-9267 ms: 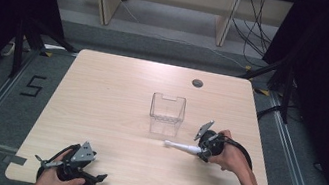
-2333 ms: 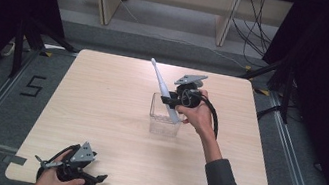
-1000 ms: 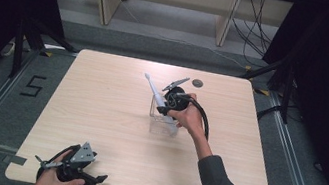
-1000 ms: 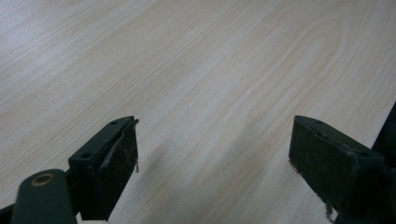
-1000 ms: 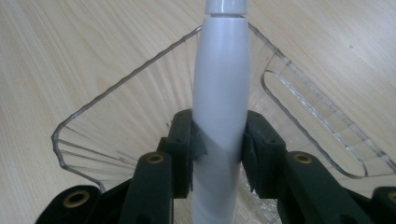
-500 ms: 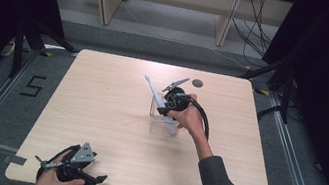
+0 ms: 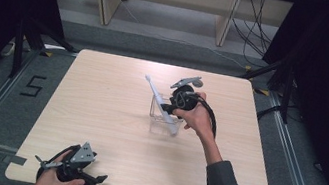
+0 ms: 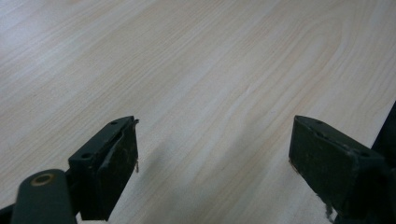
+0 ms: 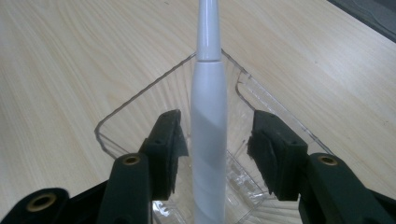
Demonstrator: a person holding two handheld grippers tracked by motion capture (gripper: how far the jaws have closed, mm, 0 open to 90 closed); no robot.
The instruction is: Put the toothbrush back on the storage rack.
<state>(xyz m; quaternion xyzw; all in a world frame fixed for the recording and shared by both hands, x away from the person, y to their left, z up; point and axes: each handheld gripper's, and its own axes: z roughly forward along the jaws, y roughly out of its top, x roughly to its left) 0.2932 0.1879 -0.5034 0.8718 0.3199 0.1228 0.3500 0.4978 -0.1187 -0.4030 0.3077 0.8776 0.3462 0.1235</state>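
Right gripper view showed your right gripper with its jaws parted on either side of the white electric toothbrush, neither pad touching it; the brush stood in the clear plastic container, its long axis leaning up and away from your hand toward the far rim; your left gripper, jaws wide apart and empty, rested well apart at the table's near edge.

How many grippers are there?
2. The left gripper rests at the table's near left corner, open and empty. The right gripper is at the clear box mid-table, its fingers apart beside the toothbrush leaning in it.
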